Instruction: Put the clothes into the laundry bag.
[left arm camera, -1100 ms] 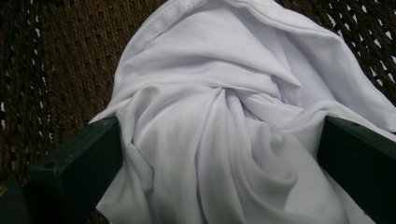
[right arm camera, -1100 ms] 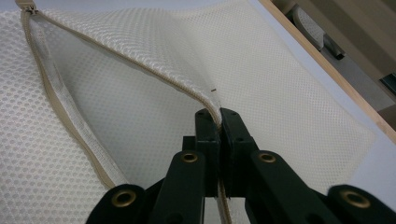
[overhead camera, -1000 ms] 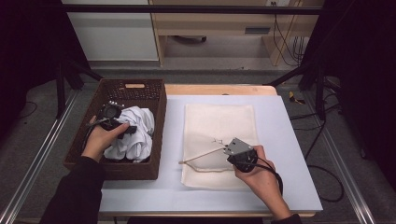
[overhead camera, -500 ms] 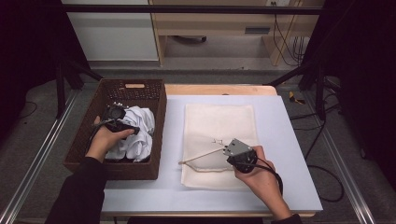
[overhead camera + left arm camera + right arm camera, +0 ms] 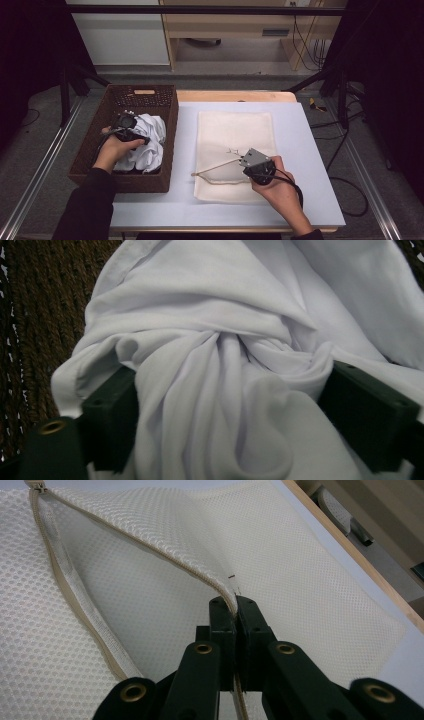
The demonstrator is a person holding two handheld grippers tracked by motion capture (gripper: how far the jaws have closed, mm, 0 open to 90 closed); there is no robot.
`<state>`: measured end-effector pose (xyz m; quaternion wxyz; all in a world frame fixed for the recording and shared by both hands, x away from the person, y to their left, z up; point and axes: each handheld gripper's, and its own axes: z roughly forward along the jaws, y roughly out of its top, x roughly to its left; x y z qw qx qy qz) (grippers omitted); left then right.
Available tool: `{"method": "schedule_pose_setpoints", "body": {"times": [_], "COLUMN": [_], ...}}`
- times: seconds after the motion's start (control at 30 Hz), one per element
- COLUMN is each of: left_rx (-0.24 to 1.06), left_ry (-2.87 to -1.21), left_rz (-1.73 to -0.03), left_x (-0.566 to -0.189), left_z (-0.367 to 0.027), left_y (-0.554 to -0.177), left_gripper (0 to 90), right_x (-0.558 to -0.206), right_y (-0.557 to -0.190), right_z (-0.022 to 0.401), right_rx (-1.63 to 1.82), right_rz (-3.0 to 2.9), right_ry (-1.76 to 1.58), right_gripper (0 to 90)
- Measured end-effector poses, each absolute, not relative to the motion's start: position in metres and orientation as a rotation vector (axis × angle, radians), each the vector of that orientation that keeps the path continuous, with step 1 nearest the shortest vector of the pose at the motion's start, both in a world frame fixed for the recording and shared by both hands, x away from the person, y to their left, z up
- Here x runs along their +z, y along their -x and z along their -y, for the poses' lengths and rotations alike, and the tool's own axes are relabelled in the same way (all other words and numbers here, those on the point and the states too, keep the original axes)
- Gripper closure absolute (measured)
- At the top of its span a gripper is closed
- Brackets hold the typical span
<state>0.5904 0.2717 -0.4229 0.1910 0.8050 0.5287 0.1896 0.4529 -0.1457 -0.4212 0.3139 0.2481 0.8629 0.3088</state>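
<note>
The desk [image 5: 310, 150] carries a brown wicker basket [image 5: 165, 150] at the left and a cream mesh laundry bag [image 5: 235, 130] at the centre. A crumpled white garment [image 5: 150, 145] lies in the basket. The left tool [image 5: 225, 405] has just been closing, with garment folds bunched between its jaws; a thick gather should be pinched before lifting. The right tool [image 5: 235, 607] is clenched on the bag's zipper edge [image 5: 150, 555], which should be held raised so the mouth gapes.

High view overhead, gripper views close-up on fabric
</note>
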Motion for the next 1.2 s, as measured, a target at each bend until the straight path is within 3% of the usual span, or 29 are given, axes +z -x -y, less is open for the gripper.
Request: {"method": "schedule_pose_setpoints", "body": {"times": [0.27,0.57,1.2], "left_rx": [0.531,0.543,0.583], "left_ry": [-2.309,-2.285,-2.246], "left_rz": [-1.460,-1.429,-1.385], "left_x": [-0.417,-0.411,-0.400], "left_z": [-0.271,-0.272,-0.279], "left_y": [-0.590,-0.590,-0.583], "left_gripper": [46.5,61.6,65.9], "right_x": [-0.420,-0.421,-0.420], "right_y": [-0.453,-0.453,-0.452], "right_z": [0.145,0.146,0.146], "right_rx": [0.806,0.814,0.818], "right_rz": [-2.281,-2.281,-2.280], "right_ry": [-0.638,-0.645,-0.646], "right_gripper": [87.4,87.4,87.4]}}
